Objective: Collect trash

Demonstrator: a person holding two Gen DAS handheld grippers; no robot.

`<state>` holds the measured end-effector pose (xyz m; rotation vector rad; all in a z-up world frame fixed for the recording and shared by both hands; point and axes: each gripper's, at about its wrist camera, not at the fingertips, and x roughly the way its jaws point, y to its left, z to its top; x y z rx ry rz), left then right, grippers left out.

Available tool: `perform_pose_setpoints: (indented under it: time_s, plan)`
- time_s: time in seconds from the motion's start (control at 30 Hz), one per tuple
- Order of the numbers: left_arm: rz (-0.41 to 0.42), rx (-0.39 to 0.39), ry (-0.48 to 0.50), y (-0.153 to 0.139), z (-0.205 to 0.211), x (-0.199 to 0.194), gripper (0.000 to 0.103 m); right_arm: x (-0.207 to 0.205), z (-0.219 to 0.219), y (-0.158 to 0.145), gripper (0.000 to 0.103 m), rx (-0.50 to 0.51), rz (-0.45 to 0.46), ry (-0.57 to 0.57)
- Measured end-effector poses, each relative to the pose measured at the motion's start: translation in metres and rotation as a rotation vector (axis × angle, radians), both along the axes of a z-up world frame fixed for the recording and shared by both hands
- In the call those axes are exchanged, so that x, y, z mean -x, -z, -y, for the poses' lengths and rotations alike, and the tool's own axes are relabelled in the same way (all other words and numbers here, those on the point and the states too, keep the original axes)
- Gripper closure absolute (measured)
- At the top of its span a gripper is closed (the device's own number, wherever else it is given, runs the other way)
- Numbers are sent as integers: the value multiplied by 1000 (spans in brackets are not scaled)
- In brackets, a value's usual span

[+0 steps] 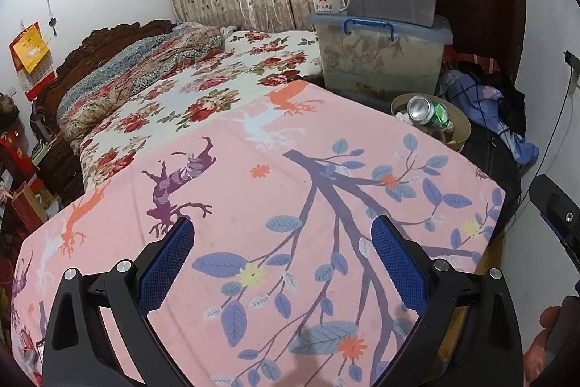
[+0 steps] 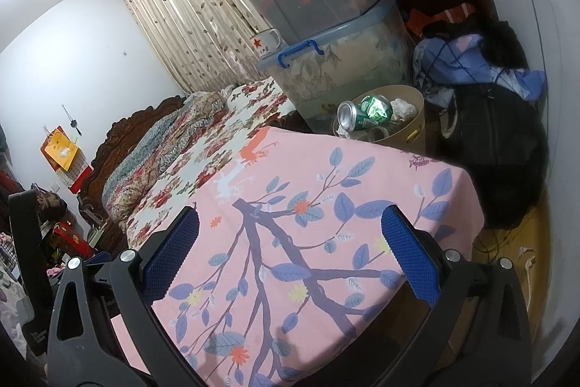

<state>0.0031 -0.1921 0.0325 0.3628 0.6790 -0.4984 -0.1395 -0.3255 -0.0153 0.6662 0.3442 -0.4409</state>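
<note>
Both tools, left (image 1: pixel 282 263) and right (image 2: pixel 290 252), gape empty over the cleared desk (image 1: pixel 253 198); bin (image 2: pixel 417 129) full. Collection looks finished; next, withdraw.

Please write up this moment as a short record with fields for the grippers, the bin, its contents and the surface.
left gripper: open, empty, over the pink cloth
right gripper: open, empty, over the same cloth
pink cloth: printed with branches and deer, nothing lying on it
bin: tan, round, beyond the cloth's far edge, beside the stacked storage boxes
bin contents: green can, crumpled white paper
</note>
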Motion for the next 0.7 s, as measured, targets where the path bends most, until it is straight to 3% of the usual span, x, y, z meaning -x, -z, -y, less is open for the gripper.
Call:
perform_pose_setpoints:
  time_s: [0.7]
  plan:
    - [-82, -45, 22, 23, 23, -8, 9, -3, 20, 14, 3, -53, -18, 14]
